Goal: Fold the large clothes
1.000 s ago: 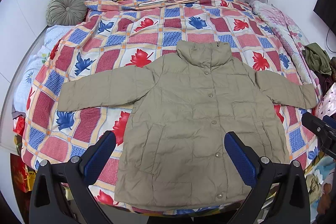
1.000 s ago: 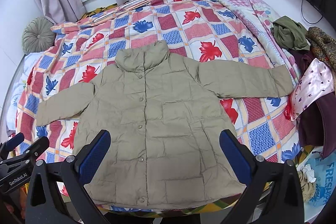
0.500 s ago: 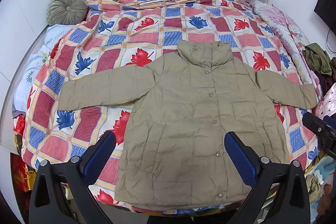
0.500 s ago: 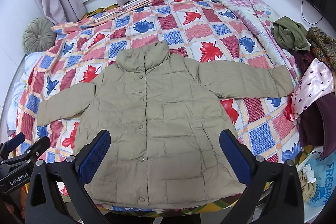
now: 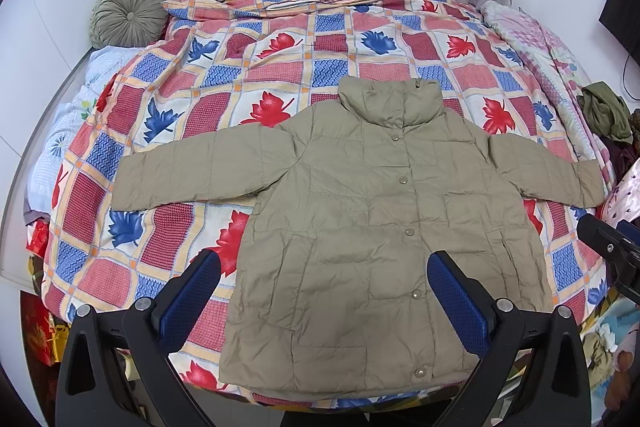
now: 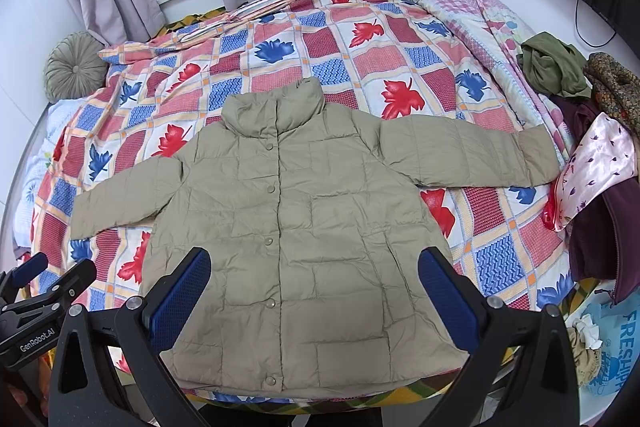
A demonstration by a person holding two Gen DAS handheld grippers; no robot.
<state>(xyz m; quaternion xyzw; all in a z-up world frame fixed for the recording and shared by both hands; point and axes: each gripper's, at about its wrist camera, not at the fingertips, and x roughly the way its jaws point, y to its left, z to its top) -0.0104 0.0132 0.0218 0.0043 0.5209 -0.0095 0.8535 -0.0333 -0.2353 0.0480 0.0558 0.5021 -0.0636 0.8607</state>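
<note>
Almost nothing has moved since a second ago: both my views have drifted only a touch, and the jacket lies just as it did.

Ahead of both sets of jaws spreads the bed point(image 5: 280, 75), covered by a patchwork quilt of red and blue leaves. On it, straight in front of me, the khaki padded jacket point(image 5: 380, 227) lies flat, front up, snaps closed, collar pointing away from me and hem nearest my fingertips. Its sleeves reach out to either side, well past the span of either pair of jaws. Beyond my right jaws, to their outer side, sits a pile of other clothes point(image 6: 592, 131). Far off past my left jaws, a round green cushion point(image 5: 126, 13) rests at the bed's far corner.

My left gripper point(image 5: 322, 301) stands spread wide and empty, hovering above the hem. My right gripper point(image 6: 314, 297) is likewise parted, holding nothing, over the lower front.

As I judge it, folding has not begun: the spreading is done, but no sleeve is turned in and no fold made. Everything remains, sleeves inward first, then the body doubled.
</note>
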